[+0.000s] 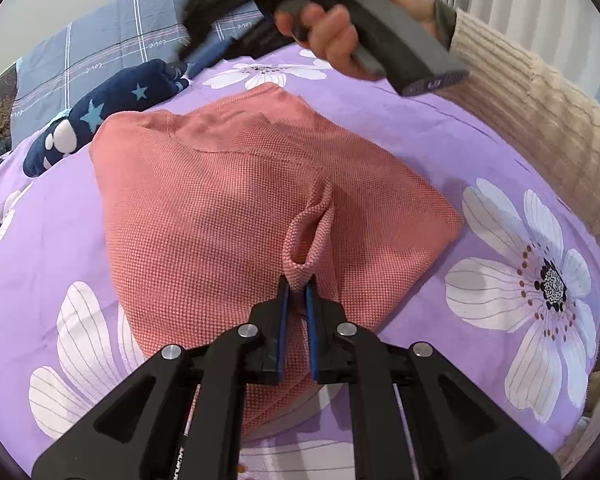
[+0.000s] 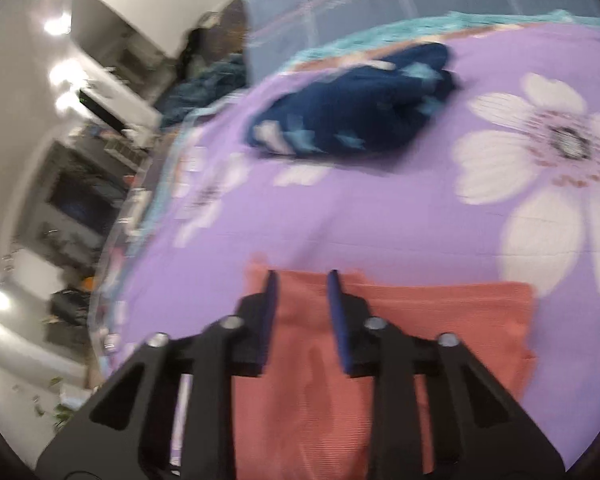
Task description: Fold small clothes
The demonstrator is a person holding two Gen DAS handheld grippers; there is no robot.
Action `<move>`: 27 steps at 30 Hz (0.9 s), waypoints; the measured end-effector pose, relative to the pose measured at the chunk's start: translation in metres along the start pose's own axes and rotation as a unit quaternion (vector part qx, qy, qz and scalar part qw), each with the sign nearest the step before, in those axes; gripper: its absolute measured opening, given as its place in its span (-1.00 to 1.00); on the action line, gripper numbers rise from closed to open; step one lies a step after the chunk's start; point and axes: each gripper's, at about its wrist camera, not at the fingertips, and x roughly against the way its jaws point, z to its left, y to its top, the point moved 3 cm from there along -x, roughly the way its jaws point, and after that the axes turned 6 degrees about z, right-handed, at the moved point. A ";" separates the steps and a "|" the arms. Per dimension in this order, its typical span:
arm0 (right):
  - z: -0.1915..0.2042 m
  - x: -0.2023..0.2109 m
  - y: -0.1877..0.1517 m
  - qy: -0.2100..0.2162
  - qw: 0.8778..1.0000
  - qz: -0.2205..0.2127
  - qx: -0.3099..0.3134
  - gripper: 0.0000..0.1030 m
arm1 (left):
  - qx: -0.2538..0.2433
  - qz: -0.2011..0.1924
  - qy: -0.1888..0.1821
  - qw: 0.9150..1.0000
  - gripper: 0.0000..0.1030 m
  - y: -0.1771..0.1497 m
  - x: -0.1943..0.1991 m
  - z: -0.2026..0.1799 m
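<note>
A salmon-pink knit garment (image 1: 220,208) lies spread on the purple floral bedsheet (image 1: 400,128). My left gripper (image 1: 297,284) is shut on a pinched-up fold of the pink garment near its lower middle. My right gripper (image 2: 302,278) is open and empty, hovering above the far edge of the pink garment (image 2: 440,320). In the left wrist view the right gripper (image 1: 204,60) is held in a hand above the garment's far side, blurred.
A navy garment with light stars (image 1: 112,108) lies crumpled beyond the pink one; it also shows in the right wrist view (image 2: 360,108). A blue-grey checked pillow (image 1: 100,48) sits behind it. The bed's edge and room furniture (image 2: 92,200) are at left.
</note>
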 end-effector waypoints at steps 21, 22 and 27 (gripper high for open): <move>-0.018 -0.009 -0.033 0.029 0.998 0.048 -0.019 -0.63 | 0.153 -0.074 0.033 0.985 -0.95 -0.034 0.091 0.073; -0.015 -0.009 -0.037 0.033 0.998 0.052 -0.016 -0.63 | 0.151 -0.073 0.038 0.985 -0.95 -0.035 0.092 0.073; -0.003 -0.006 -0.062 0.089 0.993 0.074 -0.026 -0.34 | 0.144 -0.071 0.037 0.986 -0.95 -0.033 0.091 0.068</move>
